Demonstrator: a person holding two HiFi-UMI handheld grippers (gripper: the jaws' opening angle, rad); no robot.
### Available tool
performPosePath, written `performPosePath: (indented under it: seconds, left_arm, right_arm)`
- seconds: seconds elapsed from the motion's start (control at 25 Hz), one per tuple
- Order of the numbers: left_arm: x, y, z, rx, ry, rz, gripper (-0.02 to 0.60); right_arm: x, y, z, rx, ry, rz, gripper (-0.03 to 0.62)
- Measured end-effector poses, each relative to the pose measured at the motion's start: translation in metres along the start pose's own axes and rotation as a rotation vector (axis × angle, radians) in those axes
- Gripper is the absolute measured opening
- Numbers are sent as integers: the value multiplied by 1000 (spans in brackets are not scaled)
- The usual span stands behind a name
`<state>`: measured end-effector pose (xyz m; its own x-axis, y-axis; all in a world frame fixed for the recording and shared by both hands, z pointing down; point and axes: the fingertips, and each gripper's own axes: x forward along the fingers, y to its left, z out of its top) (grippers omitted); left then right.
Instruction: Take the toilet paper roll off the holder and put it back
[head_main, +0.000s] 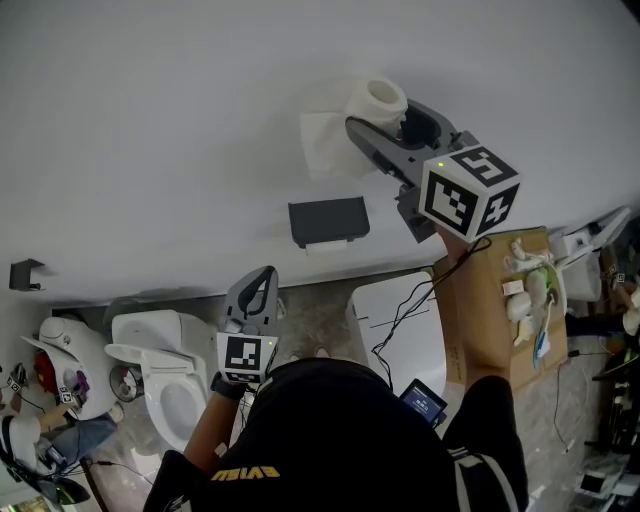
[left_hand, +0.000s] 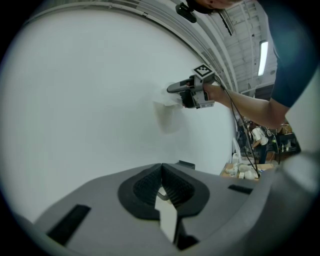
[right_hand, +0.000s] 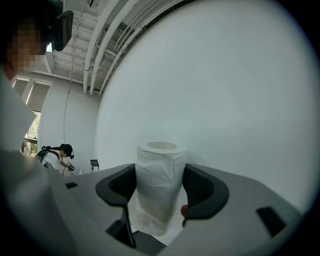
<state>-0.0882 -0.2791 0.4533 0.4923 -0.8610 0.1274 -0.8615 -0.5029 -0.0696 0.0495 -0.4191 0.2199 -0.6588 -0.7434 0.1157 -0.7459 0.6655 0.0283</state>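
Mostly white wall (head_main: 150, 120), toilets (head_main: 165, 375) below — right claw (right_hand: 161, 185) grasping toilet paper roll (head_main: 378, 98), left claw (head_main: 265, 278) clenched.

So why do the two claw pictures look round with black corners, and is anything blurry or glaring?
Left gripper view: a fisheye lens bends the top edge of the wall and blackens the corners; the left claw looks soft up close. Right gripper view: same round frame, with the toilet paper roll fairly sharp. Head view: even light, no glare.

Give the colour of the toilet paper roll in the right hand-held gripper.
The toilet paper roll is white; best seen in the right gripper view.
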Motion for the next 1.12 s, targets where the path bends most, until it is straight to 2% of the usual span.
performPosePath:
  seconds: [0.4, 0.68, 1.12]
  left_arm:
    - [1, 7, 1, -35, -7, 21, 11]
    - [-1, 5, 3, -29, -10, 21, 11]
    - [0, 7, -3, -2, -6, 10, 11]
  right_arm:
    - [5, 3, -23, 15, 14, 0, 279]
    - [4, 1, -34, 33, 3, -16, 279]
    - [11, 9, -68, 39, 46, -7, 279]
